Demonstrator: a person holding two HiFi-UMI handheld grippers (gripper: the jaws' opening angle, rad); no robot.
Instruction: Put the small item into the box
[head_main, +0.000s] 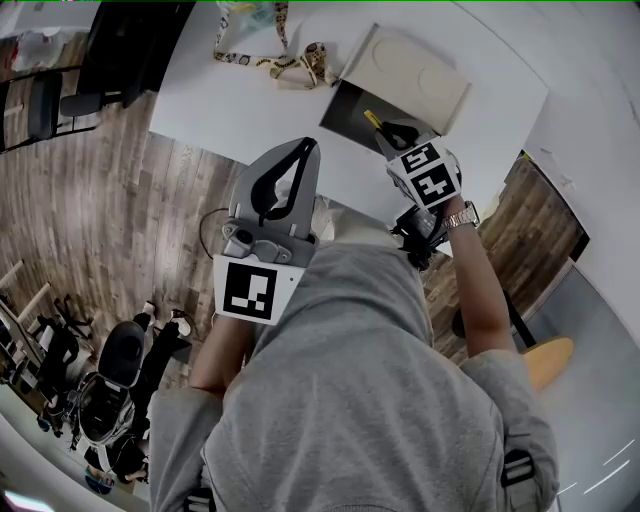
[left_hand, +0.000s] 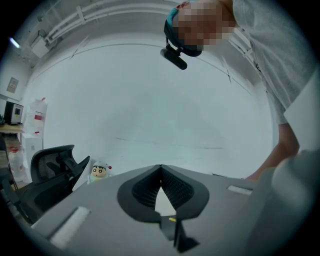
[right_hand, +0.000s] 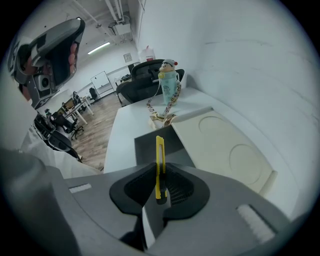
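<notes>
The right gripper (right_hand: 160, 176) has its jaws closed onto a yellow utility knife (right_hand: 159, 149). The pads pinch the lower body, and the rest of the handle sticks straight out past the tips. In the head view the knife lines up over the dark open box (right_hand: 146, 145), just inside its right-hand part. Height above the box floor can't be told.

The left gripper (left_hand: 160, 170) has its jaws shut tip to tip w/ nothing btwn them. It is held up off the table in front of the person's chest, well left of the box, and points at a bare white wall.

The box sits on the white table (head_main: 225, 100), fairly near the front edge by the person. Its cream lid (right_hand: 225, 150) lies flat along the box's right side, edge to edge w/ it, and the lid's far side runs close to the wall, so it's tight there. Left of the box the tabletop is bare out to its edge, which is the widest free side.

A patterned lanyard (right_hand: 161, 116) lies just past the box's far corner. Beyond it stands a pale green bottle (right_hand: 168, 87) w/ a figure top, and black chairs (right_hand: 142, 75) behind that.
</notes>
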